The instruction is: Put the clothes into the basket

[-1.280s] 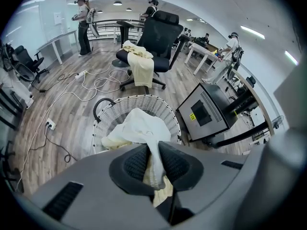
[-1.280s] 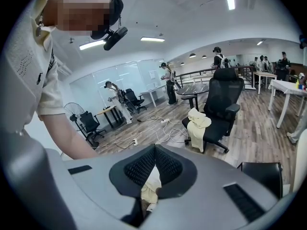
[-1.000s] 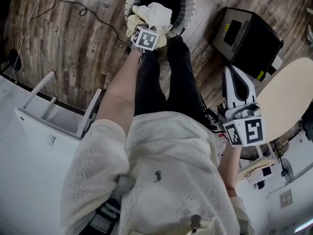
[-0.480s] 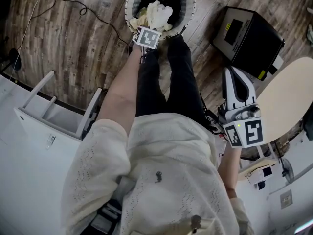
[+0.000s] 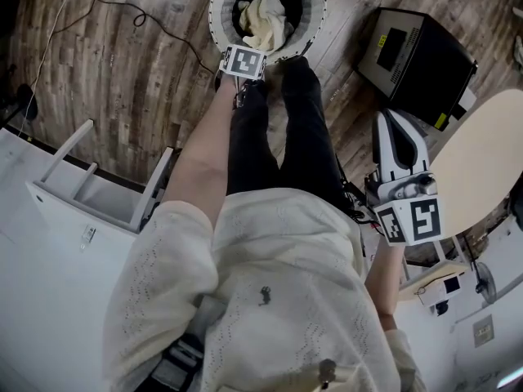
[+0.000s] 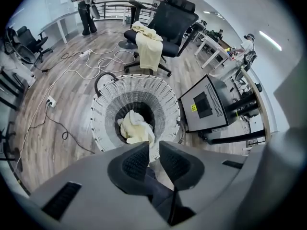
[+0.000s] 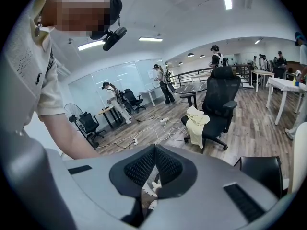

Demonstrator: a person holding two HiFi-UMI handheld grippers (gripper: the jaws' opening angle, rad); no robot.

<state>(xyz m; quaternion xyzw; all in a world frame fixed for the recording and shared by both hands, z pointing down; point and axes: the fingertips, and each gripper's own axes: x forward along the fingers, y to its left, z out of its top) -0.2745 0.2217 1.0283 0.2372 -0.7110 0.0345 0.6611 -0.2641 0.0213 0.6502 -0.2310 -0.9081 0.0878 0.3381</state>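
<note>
The white woven basket (image 5: 315, 6) stands on the wood floor at the top of the head view. A cream cloth (image 5: 263, 21) lies loose inside it. My left gripper (image 5: 247, 57) hangs at the basket's near rim, pointing steeply down. In the left gripper view its jaws (image 6: 154, 145) have just been opening; a narrow gap shows and nothing is between the pads, with the cloth (image 6: 135, 128) below in the basket (image 6: 103, 111). My right gripper (image 5: 397, 121) is held out to the right, shut and empty (image 7: 155, 148). A yellow garment (image 6: 146, 44) drapes over a black office chair.
A black box-shaped machine (image 5: 413, 60) stands right of the basket. Cables (image 5: 139, 15) trail over the floor to the left. A white frame (image 5: 90, 194) is at left and a round beige table (image 5: 482, 162) at right. The person's legs reach the basket.
The cream cloth, bunched over the basket's near rim at the left gripper, has dropped inside the basket. The left gripper has let go. The right gripper has stayed put.
</note>
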